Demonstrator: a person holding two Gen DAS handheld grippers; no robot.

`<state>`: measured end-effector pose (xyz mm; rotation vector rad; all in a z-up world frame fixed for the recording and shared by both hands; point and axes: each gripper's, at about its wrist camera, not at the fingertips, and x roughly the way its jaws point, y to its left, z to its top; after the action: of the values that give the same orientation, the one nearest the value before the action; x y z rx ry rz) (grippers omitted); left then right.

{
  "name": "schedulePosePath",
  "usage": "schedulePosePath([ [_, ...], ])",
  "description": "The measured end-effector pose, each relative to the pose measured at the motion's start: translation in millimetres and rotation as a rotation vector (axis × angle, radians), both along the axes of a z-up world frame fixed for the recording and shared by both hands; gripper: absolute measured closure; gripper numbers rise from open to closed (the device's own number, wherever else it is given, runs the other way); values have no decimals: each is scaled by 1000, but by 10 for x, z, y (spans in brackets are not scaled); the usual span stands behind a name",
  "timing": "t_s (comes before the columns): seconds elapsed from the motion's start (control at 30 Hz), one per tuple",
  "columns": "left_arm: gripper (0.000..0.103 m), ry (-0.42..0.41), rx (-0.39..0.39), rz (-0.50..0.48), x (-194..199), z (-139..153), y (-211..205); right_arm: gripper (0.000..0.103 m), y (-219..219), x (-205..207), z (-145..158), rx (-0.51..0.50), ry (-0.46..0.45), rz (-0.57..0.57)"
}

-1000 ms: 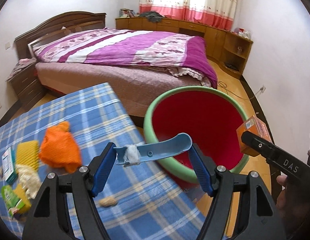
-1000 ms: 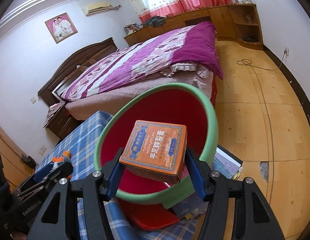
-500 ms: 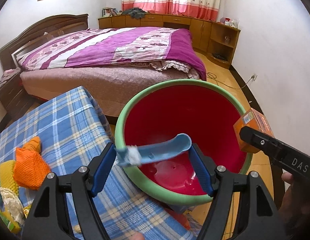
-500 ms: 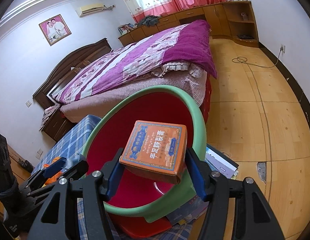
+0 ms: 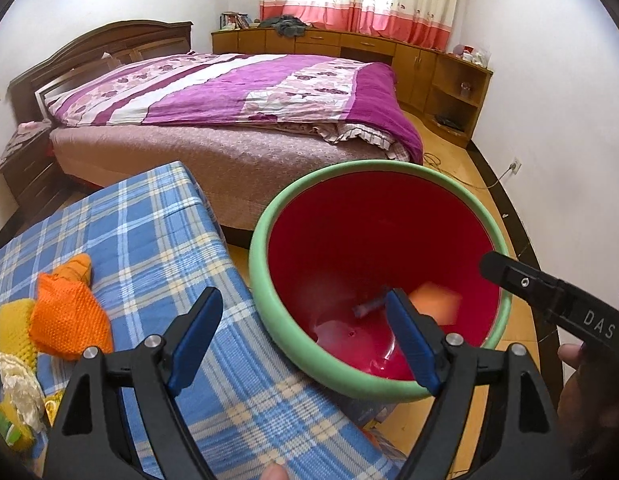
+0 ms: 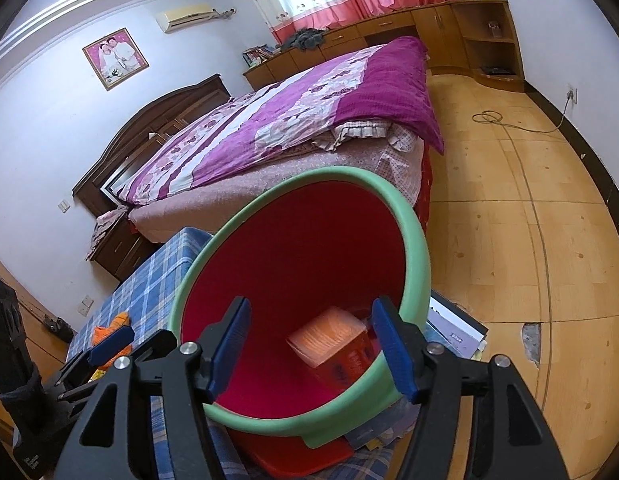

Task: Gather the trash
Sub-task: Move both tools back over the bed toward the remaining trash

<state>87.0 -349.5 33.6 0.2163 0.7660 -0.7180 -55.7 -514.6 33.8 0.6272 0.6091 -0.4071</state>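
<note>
Left tool [image 5: 305, 340] open, empty, over bin [image 5: 269, 320] rim; blurred blue scoop [image 5: 369, 307], orange box [image 5: 435, 307] inside.

White capitals "DAS" stand on the black arm of the right tongs [image 5: 549, 300], seen at the right edge of the left wrist view; the lettering runs to the frame edge, so more letters may follow unseen. In the right wrist view, small pale lettering sits low on the black body of the left tongs [image 6: 109, 344], at the lower left corner, too small and dim to read. The orange box [image 6: 333, 344] inside the red bin [image 6: 413, 248] bears pale marks on its darker side face, blurred beyond reading. No other text, number or sign is legible in either view.
</note>
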Motion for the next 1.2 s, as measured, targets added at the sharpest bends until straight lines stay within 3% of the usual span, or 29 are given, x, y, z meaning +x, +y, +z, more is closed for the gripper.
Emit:
schedulePosePath([
  [0.5, 20, 13, -42, 65, -95, 169, 416, 34, 209, -82, 158, -19, -20, 15],
  [1.2, 20, 15, -68, 252, -203, 332, 1431, 28, 823, -156, 225, -5, 1, 102],
])
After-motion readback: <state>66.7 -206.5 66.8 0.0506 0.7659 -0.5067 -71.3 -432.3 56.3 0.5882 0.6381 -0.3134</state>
